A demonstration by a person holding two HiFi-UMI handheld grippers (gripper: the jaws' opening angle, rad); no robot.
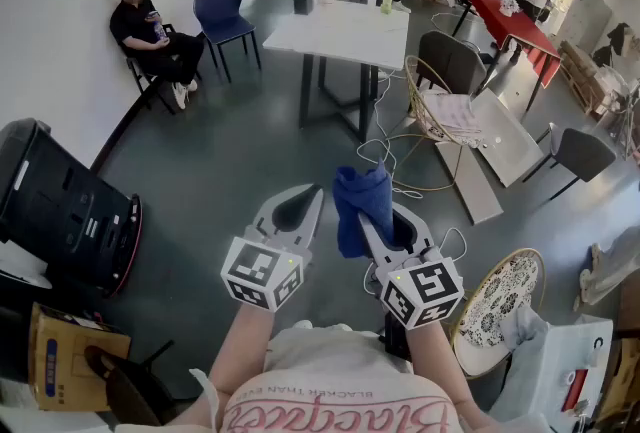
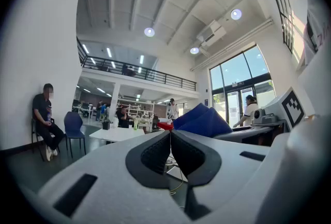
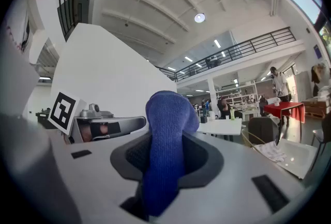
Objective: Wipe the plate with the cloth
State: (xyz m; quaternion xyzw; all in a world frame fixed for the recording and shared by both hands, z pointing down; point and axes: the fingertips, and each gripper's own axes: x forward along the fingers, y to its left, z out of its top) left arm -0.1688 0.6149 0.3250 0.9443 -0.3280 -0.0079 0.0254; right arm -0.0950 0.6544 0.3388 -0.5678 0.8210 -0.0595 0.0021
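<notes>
Both grippers are held level in front of the person, side by side above the floor. My right gripper [image 1: 362,213] is shut on a blue cloth [image 1: 358,206], which bunches up above its jaws; the right gripper view shows the cloth [image 3: 170,112] squeezed between the pads of that gripper [image 3: 165,140]. My left gripper [image 1: 312,194] is shut with nothing in it, and its pads meet in the left gripper view [image 2: 169,134]. A round patterned plate [image 1: 498,306] with a golden rim lies low at the right, apart from both grippers.
A white table [image 1: 345,29] stands ahead with a blue chair [image 1: 222,13] and a seated person [image 1: 150,31] to its left. A wicker chair [image 1: 440,106] and loose cables [image 1: 392,161] are ahead right. A black case [image 1: 60,211] and a cardboard box [image 1: 55,356] sit left.
</notes>
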